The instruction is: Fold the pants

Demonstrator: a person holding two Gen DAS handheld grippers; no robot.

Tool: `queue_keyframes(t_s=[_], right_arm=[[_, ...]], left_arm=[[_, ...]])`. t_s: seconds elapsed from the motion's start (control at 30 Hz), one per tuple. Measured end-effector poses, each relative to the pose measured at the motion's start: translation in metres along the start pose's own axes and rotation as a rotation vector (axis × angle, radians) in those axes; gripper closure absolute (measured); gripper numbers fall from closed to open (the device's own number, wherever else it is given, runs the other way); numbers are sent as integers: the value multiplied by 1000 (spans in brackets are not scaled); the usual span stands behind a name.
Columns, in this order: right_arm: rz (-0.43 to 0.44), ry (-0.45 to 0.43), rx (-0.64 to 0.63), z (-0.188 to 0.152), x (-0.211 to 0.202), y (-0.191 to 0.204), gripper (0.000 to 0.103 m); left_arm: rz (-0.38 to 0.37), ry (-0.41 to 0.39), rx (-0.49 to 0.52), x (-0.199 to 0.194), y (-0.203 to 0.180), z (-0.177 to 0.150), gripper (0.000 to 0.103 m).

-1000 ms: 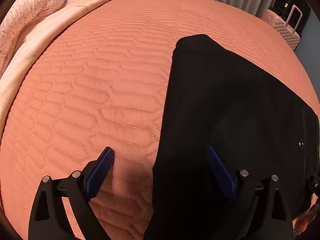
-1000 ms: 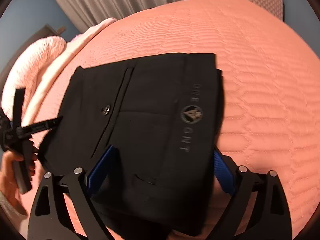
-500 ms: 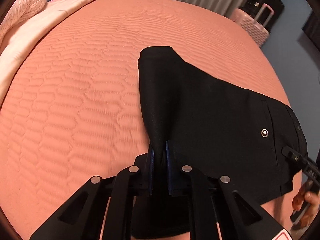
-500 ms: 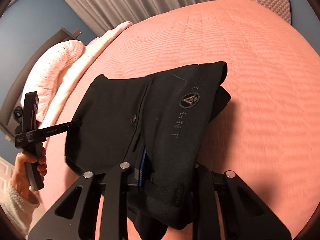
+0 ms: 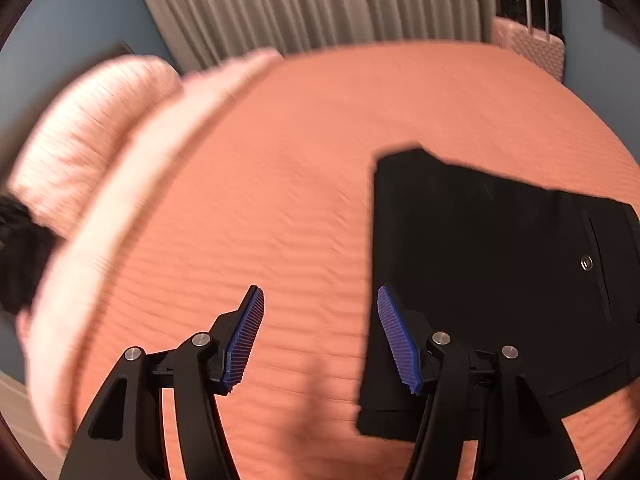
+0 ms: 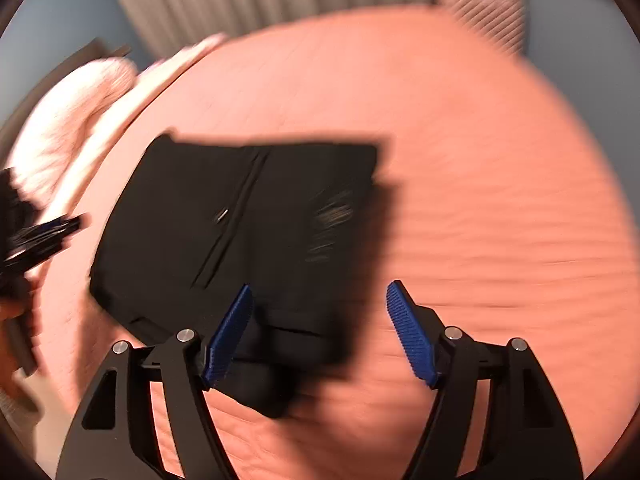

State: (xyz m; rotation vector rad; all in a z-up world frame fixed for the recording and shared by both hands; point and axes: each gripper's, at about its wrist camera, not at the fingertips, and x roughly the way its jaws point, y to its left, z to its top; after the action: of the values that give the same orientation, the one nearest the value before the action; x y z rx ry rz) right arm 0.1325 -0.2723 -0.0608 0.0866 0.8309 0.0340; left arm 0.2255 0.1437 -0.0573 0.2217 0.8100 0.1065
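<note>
Looking along the left hand-held gripper [image 5: 320, 332], we see its jaws parted, nothing between the blue pads [image 5: 245, 340] — they have just been opening, and only the bedspread [image 5: 300, 184] shows in the gap. The right hand-held gripper [image 6: 320, 332] is likewise released, its jaws just opened; the near edge of the pants [image 6: 240, 220] shows between the pads from this angle, but neither pad presses on the cloth.

The black pants lie folded flat on the salmon quilted bedspread — a compact dark block. In the left wrist view the pants [image 5: 492, 280] sit to the right of the gripper, their left edge running behind the right pad; a small metal button [image 5: 586, 263] and a pocket seam show near the right side. In the right wrist view a pale logo [image 6: 332, 220] is smeared by motion blur, and a thicker folded layer bulges at the near edge.

A pale pink pillow [image 5: 84, 144] lies at the far left of the bed, grey curtains [image 5: 312, 4] hang behind, and a pink suitcase [image 5: 536, 44] stands beyond the far corner. At the left edge of the right wrist view the other gripper appears as a dark blur in the person's hand [image 6: 12, 312].
</note>
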Motion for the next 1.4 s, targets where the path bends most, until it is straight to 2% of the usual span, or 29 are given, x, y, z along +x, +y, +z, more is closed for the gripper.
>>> queue_keyframes(t_s=[0.03, 0.07, 0.1, 0.17, 0.2, 0.27, 0.33, 0.4, 0.43, 0.47, 0.5, 0.57, 0.63, 0.67, 0.73, 0.8, 0.83, 0.87, 0.9, 0.93, 0.97, 1.1, 1.17, 1.27, 1.4], right_arm=[[23, -57, -40, 3, -16, 10, 38], [41, -75, -78, 5, -22, 21, 43], [55, -69, -121, 8, -21, 34, 53], [87, -21, -175, 8, 4, 53, 68], [90, 20, -172, 7, 24, 53, 74], [81, 124, -107, -1, 69, 35, 80], [115, 141, -21, -3, 76, 16, 90], [146, 61, 35, 7, 53, 10, 89], [124, 31, 9, 9, 49, 11, 88], [92, 65, -29, 6, 60, 12, 88], [48, 149, -80, 1, 85, 11, 90], [68, 150, -55, 3, 96, 3, 90], [48, 136, -22, 15, 82, 4, 90], [34, 86, -12, 21, 63, 7, 87], [51, 53, -2, 23, 33, 13, 87], [32, 11, -14, 16, 3, 24, 87], [-6, -16, -28, 10, -19, 34, 87], [-34, -38, -31, 3, -36, 44, 81], [-45, -49, -28, 12, -40, 51, 74], [-60, -69, -22, 5, -54, 53, 50], [-89, -98, -17, -3, -68, 60, 32], [-151, -170, -28, -23, -108, 83, 26], [-166, -202, 1, -28, -124, 82, 13], [-184, -240, 32, -30, -140, 80, 10], [-185, -244, 66, -32, -149, 73, 9]], left_arm=[[-6, -27, 3, -14, 0, 3, 41], [-48, -51, -7, -29, 0, 5, 33], [-86, -62, -17, -38, -5, 9, 25], [-147, -56, -14, -40, -23, 10, 21], [-135, -48, -2, -30, -36, 18, 21], [-66, 19, 53, 6, -67, 15, 21], [-81, 112, 50, 36, -77, 2, 23], [-105, 148, 28, 51, -76, -7, 23], [-110, 152, 23, 54, -76, -9, 22], [-105, 143, 23, 56, -76, -12, 21], [-101, 141, 22, 56, -76, -12, 21], [-109, 150, 11, 49, -71, -17, 21], [-93, 139, 33, 40, -72, -15, 21], [-88, 132, 44, 35, -67, -14, 21], [-90, 109, 63, 13, -72, -16, 21], [-110, 95, 61, -8, -67, -16, 21], [-123, 81, 62, -25, -66, -16, 21], [-129, 71, 61, -35, -62, -15, 21], [-136, 52, 63, -51, -62, -16, 21], [-137, 44, 65, -61, -62, -18, 21], [-141, 32, 71, -76, -63, -21, 21], [-154, -4, 74, -118, -66, -33, 21], [-166, -6, 54, -131, -64, -37, 21], [-170, -14, 26, -150, -63, -46, 21], [-175, -16, 15, -156, -66, -49, 21]])
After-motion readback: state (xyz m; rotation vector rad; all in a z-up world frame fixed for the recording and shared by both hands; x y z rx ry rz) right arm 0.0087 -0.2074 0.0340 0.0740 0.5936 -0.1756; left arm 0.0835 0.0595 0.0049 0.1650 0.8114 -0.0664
